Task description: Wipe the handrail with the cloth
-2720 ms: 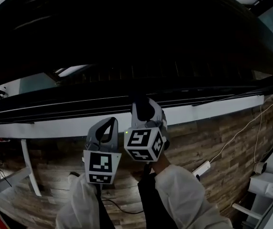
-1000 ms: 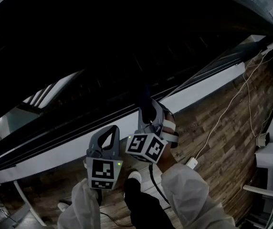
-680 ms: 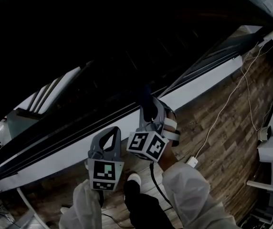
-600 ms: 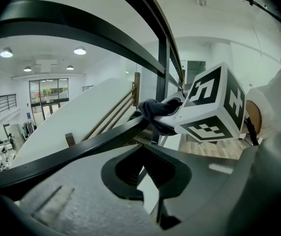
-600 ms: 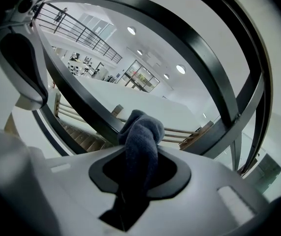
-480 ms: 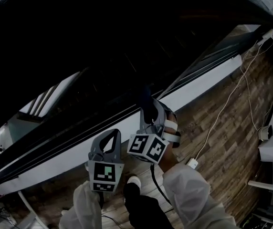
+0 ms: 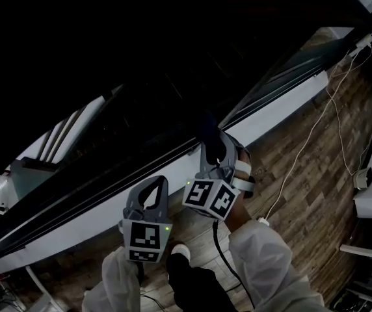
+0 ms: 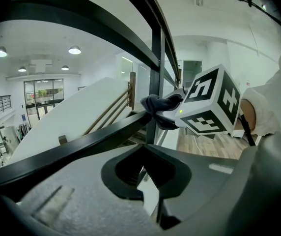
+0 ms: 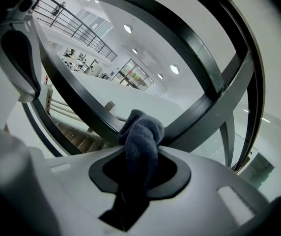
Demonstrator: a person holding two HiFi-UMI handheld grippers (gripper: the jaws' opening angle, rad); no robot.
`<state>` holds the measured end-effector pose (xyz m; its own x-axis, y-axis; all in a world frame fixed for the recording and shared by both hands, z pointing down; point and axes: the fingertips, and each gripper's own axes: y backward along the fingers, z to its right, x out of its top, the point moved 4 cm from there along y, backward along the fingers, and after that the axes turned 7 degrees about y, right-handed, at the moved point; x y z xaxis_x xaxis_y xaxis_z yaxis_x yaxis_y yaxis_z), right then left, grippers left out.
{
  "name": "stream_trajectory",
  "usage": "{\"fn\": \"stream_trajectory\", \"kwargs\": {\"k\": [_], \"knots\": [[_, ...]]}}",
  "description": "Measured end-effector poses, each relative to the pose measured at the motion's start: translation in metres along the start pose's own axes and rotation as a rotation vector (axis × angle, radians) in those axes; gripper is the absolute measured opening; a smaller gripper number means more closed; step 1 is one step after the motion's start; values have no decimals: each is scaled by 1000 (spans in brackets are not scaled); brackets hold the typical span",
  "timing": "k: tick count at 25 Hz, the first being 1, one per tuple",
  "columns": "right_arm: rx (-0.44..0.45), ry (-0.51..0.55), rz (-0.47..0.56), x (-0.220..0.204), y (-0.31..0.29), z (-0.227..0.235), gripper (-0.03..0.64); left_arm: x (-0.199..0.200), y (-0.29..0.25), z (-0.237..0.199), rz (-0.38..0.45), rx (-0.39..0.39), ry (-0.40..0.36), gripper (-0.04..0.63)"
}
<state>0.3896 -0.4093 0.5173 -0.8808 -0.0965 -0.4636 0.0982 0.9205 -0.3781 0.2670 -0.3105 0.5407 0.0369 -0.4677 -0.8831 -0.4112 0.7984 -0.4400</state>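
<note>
1. The right hand-held gripper (image 9: 141,156) is clamped on the dark cloth (image 9: 143,141). The fabric is bunched into a thick fold that pokes out past the jaw tips.
2. That fold is pressed right up against the black handrail (image 8: 81,142). In the left gripper view the cloth (image 8: 156,105) sits where the sloping bar meets an upright post.
3. The right hand-held gripper's marker cube (image 8: 210,102) is just behind the cloth, close to the rail.
4. The left hand-held gripper (image 8: 144,149) has its jaws pressed together with nothing between them. It hangs just under the sloping bar without touching the cloth.
5. From the head view, the left hand-held gripper (image 7: 158,182) is lower and to the left of the right one (image 7: 212,142). Both come up from white sleeves (image 7: 267,265).
6. Below them lie a wooden floor (image 7: 303,181) and a thin white cable (image 7: 311,138) trailing across it.
</note>
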Motion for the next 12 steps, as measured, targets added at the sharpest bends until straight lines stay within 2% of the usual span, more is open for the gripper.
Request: {"fn": "stream_trajectory", "kwargs": {"k": [8, 10, 12], "knots": [[-7, 5, -3, -7, -3, 7, 92, 3, 11, 2, 8, 4, 20, 2], [42, -78, 31, -2, 7, 4, 92, 0, 24, 1, 8, 5, 30, 2], [141, -259, 101, 13, 28, 1, 92, -3, 42, -5, 8, 9, 43, 2]]}}
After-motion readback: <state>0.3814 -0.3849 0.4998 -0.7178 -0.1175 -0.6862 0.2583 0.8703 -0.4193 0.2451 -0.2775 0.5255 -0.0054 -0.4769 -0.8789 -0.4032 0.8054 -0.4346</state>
